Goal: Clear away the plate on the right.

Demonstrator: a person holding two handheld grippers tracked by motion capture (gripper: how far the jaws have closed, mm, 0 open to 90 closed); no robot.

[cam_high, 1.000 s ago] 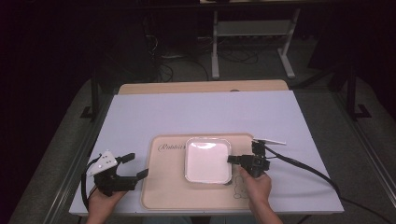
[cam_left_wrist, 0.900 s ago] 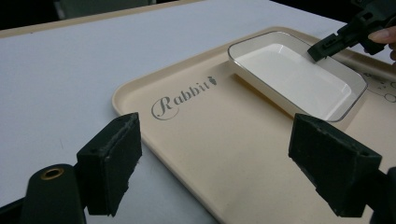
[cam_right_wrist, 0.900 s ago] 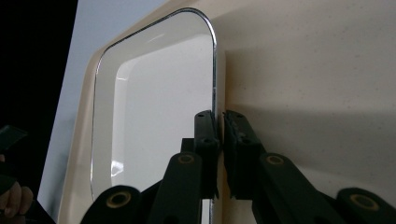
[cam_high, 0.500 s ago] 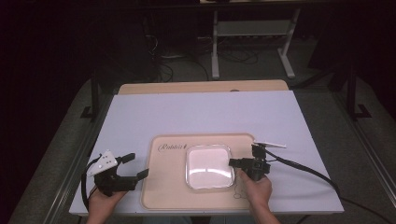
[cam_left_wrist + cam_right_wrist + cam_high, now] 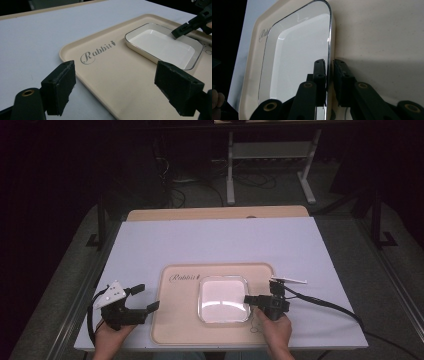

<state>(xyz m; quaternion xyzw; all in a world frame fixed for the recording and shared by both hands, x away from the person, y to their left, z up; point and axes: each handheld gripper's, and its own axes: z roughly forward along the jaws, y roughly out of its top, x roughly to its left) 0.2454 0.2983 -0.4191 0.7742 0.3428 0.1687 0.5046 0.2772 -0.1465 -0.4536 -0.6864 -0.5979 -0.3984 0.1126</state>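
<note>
A white square plate (image 5: 222,299) (image 5: 162,46) (image 5: 297,55) with a thin dark rim lies on a beige tray (image 5: 175,320) (image 5: 120,75) (image 5: 374,37) printed "Rabbit". My right gripper (image 5: 247,299) (image 5: 330,67) is at the plate's right edge, its jaws shut on the rim, one inside and one outside. The left gripper view shows that gripper (image 5: 185,27) too, at the plate's far edge. My left gripper (image 5: 147,297) (image 5: 118,92) stands open just off the tray's left edge, holding nothing.
The tray sits at the front of a white table sheet (image 5: 215,240), with a wooden board (image 5: 215,213) along the back edge. The right gripper's cable (image 5: 325,305) trails off to the right. A metal stand (image 5: 270,165) and wires are on the dark floor beyond.
The plate has slid a little toward the person with the right gripper on its rim, mostly in the first half second. The left gripper has stayed in place.
</note>
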